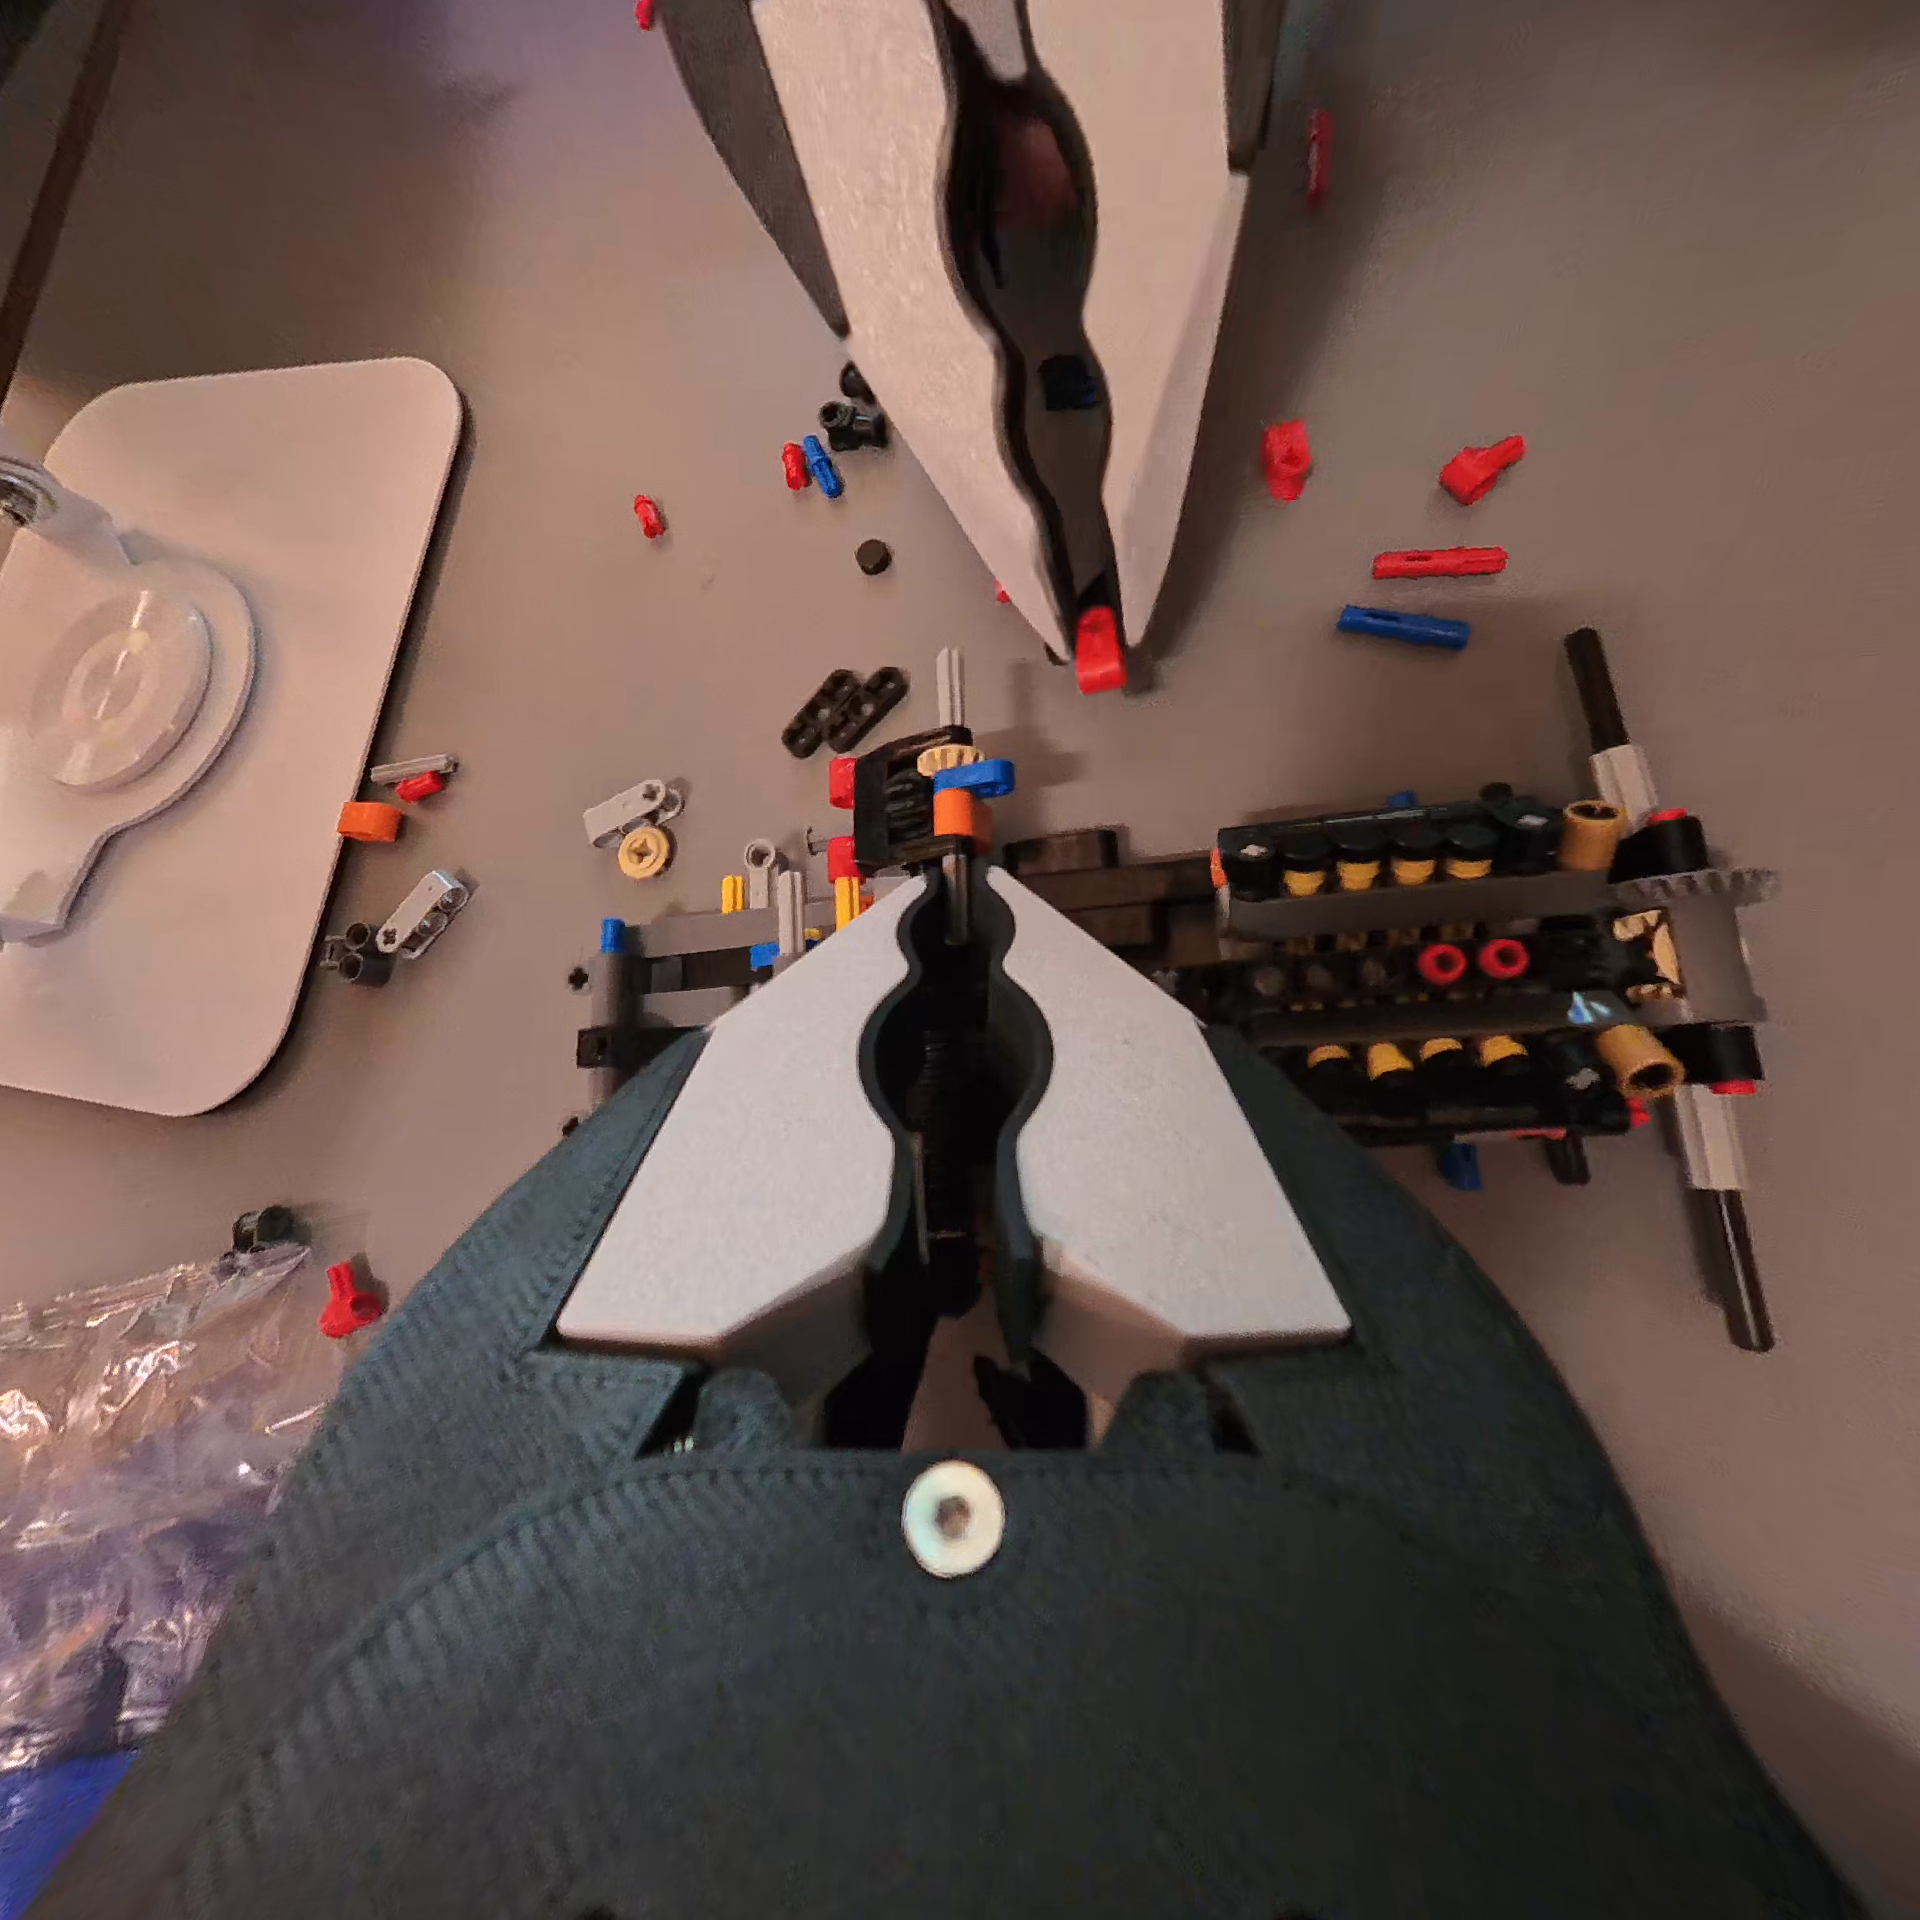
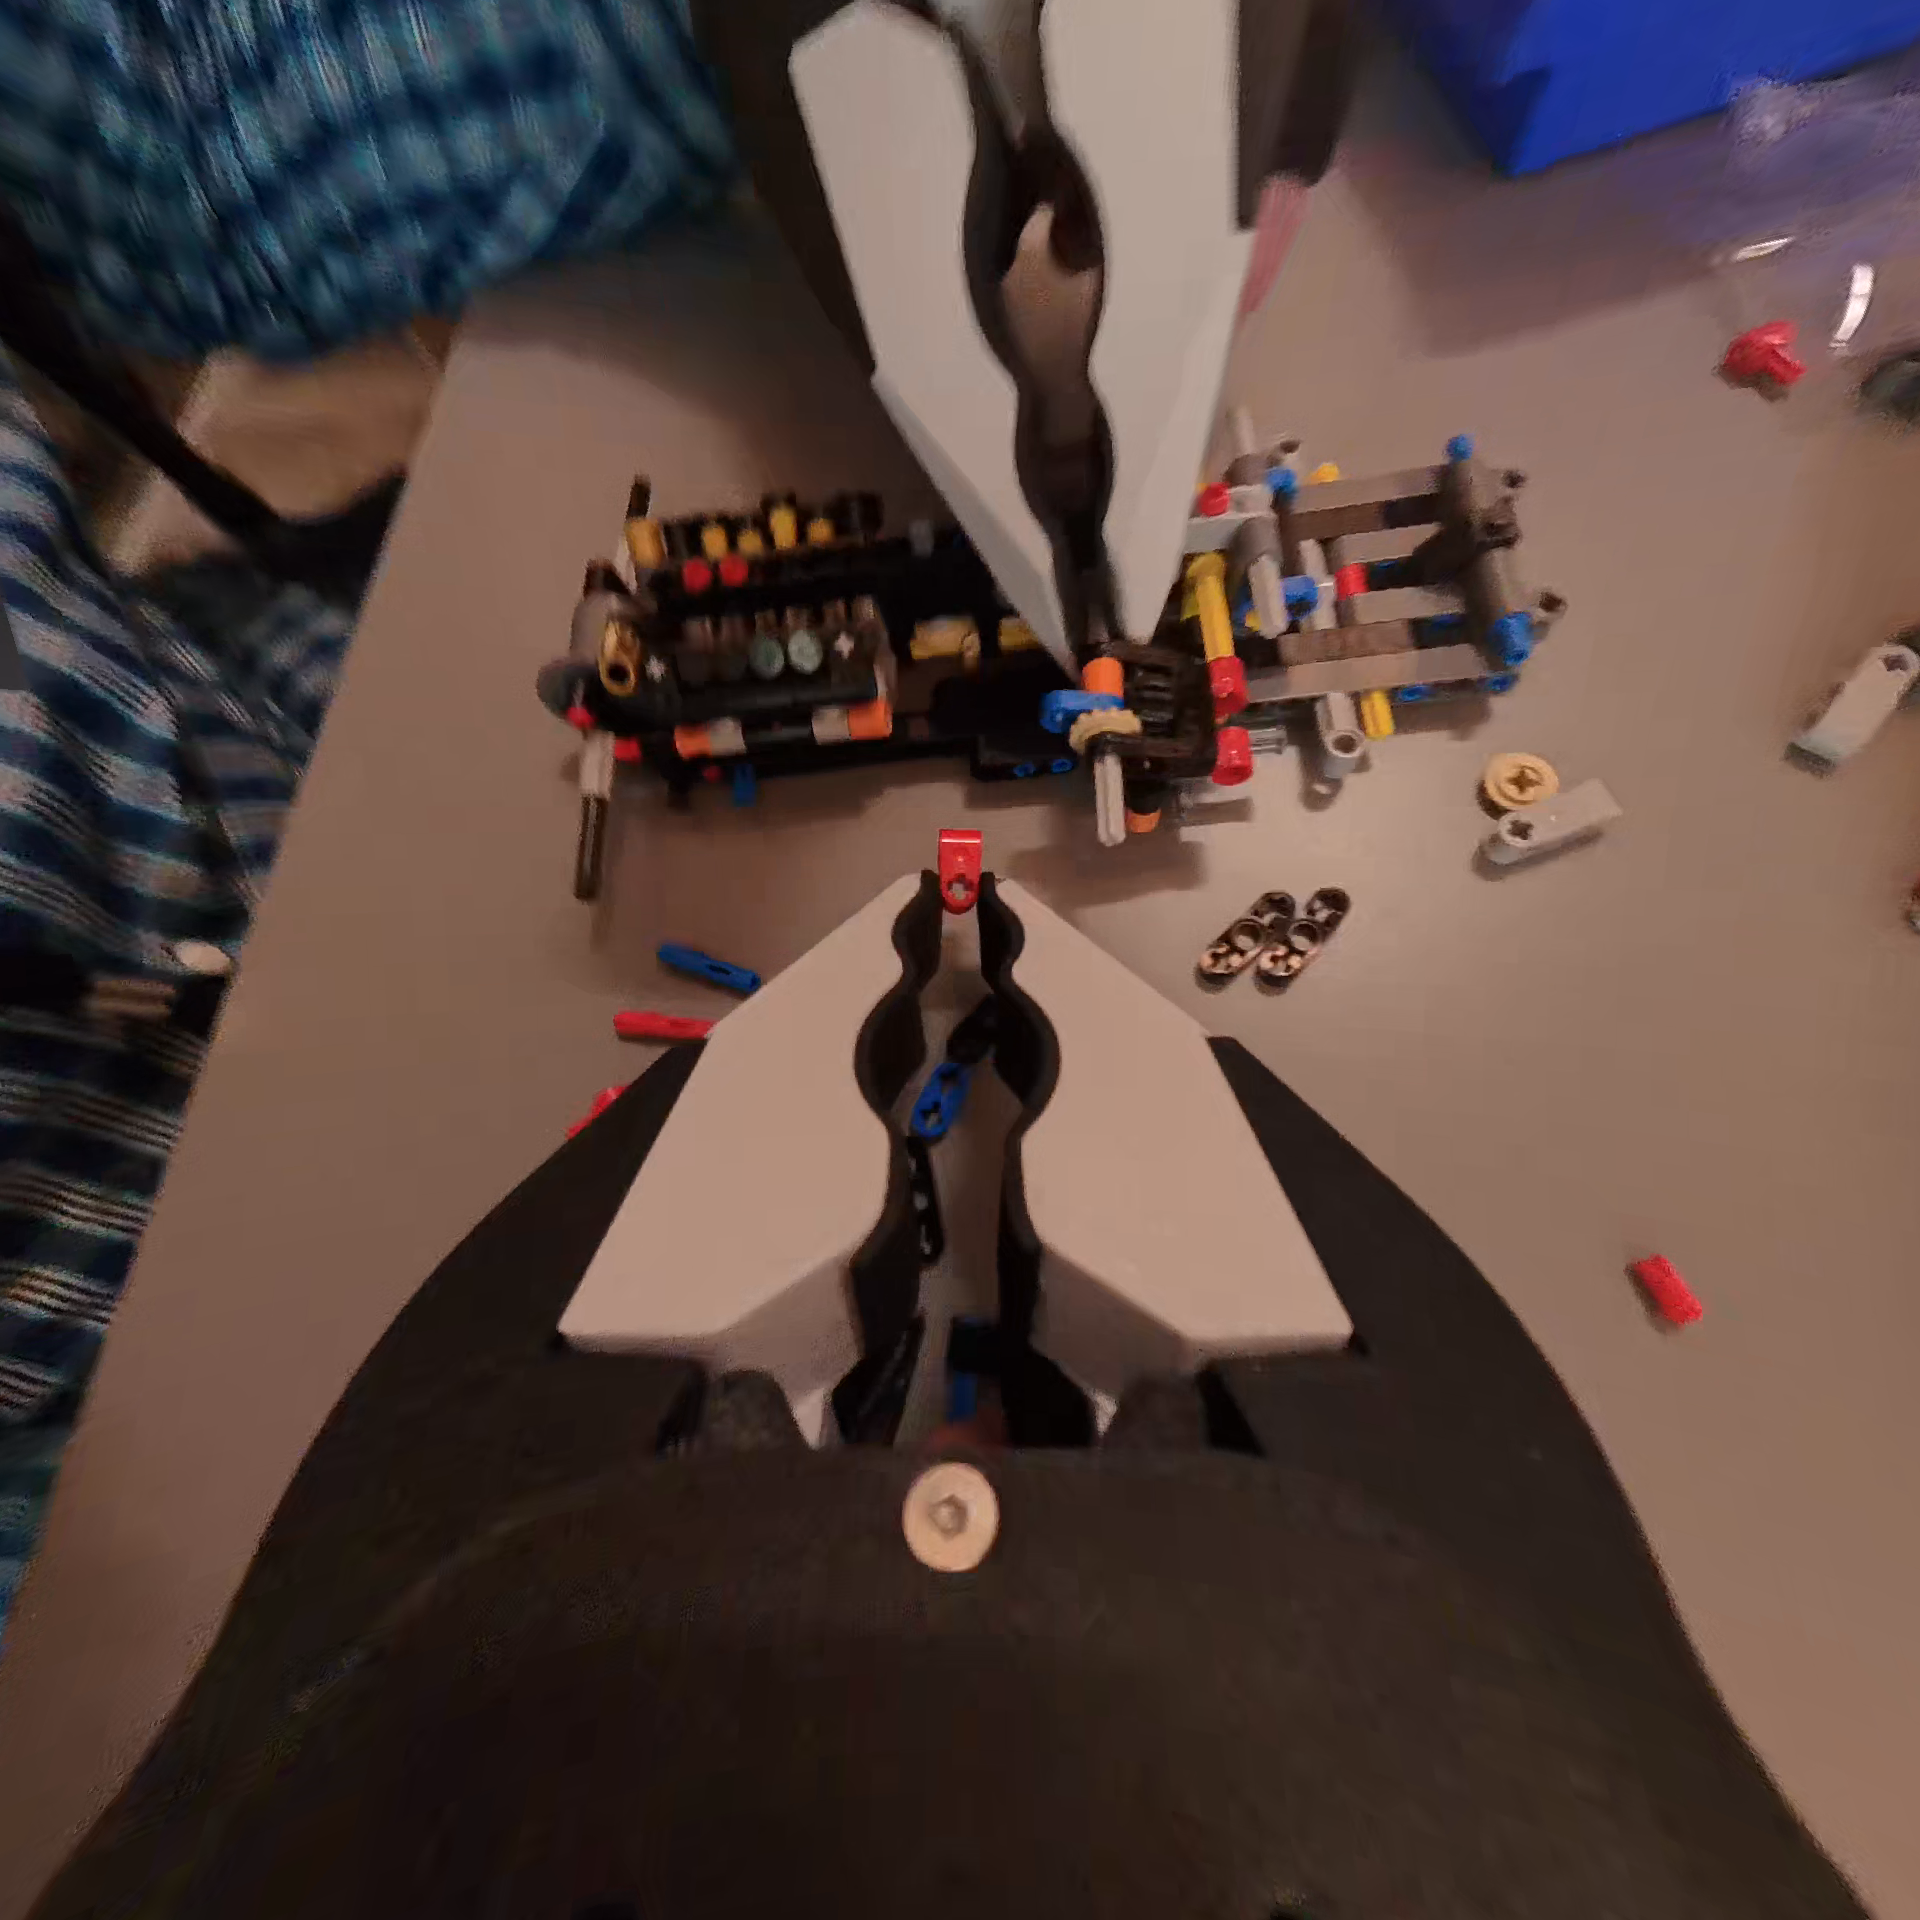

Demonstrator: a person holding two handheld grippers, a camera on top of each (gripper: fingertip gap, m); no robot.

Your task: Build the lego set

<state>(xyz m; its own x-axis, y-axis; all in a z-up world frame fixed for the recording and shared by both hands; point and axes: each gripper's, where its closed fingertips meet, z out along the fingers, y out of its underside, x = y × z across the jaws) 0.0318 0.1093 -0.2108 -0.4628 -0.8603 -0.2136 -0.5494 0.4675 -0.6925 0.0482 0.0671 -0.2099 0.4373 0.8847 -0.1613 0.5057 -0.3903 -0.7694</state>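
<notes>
A long black, grey and yellow lego build lies across the grey table; it also shows in the right wrist view. My left gripper is shut on a black upright part of the build, topped by an orange bush and a blue piece. In the right wrist view the left gripper comes down from above onto that part. My right gripper is shut on a small red connector, held just short of the build. In the left wrist view the right gripper holds the red connector.
Loose pieces lie around: two black liftarms, grey and tan pieces, blue and red pins, red connectors. A white stand base sits left. Clear plastic bags lie near left. A person's checked sleeve is beside the table. The left gripper's tips are roughly 5 centimetres from the right gripper's.
</notes>
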